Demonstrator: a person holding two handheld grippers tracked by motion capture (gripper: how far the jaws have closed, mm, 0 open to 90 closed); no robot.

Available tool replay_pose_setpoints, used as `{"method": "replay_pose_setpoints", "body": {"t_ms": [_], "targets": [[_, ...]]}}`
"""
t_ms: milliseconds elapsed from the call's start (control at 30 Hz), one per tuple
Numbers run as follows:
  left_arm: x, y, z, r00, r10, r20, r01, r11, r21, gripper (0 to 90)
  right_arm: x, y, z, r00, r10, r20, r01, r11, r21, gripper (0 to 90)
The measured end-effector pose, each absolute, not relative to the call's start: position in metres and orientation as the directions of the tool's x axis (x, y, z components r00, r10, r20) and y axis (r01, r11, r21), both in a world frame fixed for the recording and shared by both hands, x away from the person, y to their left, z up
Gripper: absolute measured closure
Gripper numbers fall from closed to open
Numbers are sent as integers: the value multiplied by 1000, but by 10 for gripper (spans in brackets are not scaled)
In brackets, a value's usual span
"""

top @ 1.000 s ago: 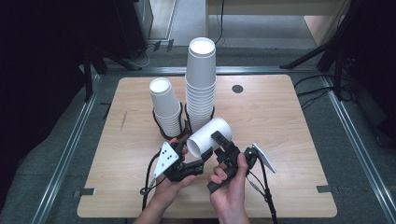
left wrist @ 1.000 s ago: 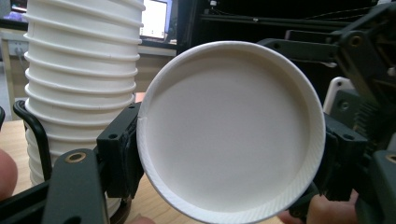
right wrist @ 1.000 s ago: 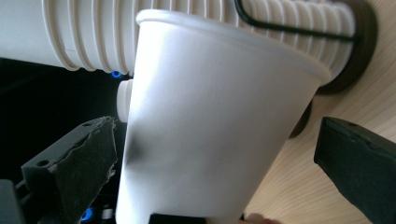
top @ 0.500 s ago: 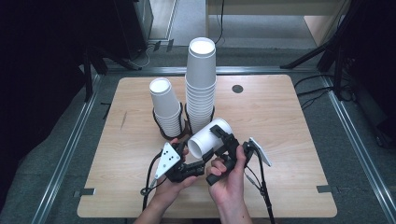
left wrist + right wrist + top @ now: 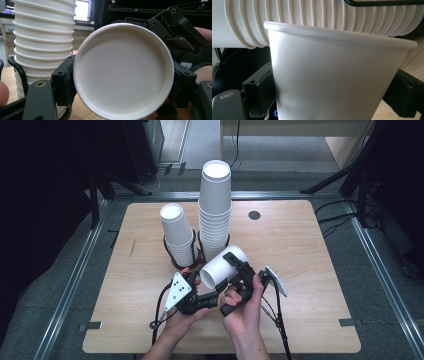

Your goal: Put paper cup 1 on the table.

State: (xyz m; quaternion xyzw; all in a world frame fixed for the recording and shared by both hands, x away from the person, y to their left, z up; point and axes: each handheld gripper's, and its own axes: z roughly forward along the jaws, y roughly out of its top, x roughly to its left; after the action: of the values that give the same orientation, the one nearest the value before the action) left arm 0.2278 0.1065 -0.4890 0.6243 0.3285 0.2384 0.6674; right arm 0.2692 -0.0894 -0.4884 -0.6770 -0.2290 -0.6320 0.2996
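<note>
A: Where is the paper cup point(image 5: 223, 266)?
B: Lifted near the table's point(image 5: 310, 250) front, tilted. The left gripper point(image 5: 212, 296) pinches its base, the right gripper point(image 5: 239, 268) its wall.
A: And behind it?
B: Short cup stack point(image 5: 176, 236), then tall cup stack point(image 5: 215, 205), each in a black wire holder point(image 5: 172, 261). Bare wood lies right. No writing is readable.

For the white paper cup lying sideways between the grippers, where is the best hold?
Across the side wall of the white paper cup, jaws either side as the right gripper has it: the cup lies tilted, its recessed base facing the left gripper, offering no edge there.
</note>
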Motion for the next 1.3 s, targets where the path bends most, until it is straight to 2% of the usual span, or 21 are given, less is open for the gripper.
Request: {"method": "replay_pose_setpoints", "body": {"t_ms": [567, 767, 933, 1300], "targets": [[230, 107, -487, 674, 728, -123, 100, 74, 992, 211, 269, -90, -492, 59, -77, 995, 676, -731, -96, 148], [230, 109, -486, 675, 727, -126, 100, 80, 992, 187, 270, -93, -489, 24, -44, 999, 645, -762, -49, 154], [230, 109, -485, 679, 721, -141, 121, 79, 989, 133, 271, -96, -486, -2, 1, 1000, 618, -786, 2, 154], [233, 115, -484, 660, 733, -163, 130, 102, 986, 118, 274, -107, -475, -85, 112, 990, 528, -838, 140, 153]]}}
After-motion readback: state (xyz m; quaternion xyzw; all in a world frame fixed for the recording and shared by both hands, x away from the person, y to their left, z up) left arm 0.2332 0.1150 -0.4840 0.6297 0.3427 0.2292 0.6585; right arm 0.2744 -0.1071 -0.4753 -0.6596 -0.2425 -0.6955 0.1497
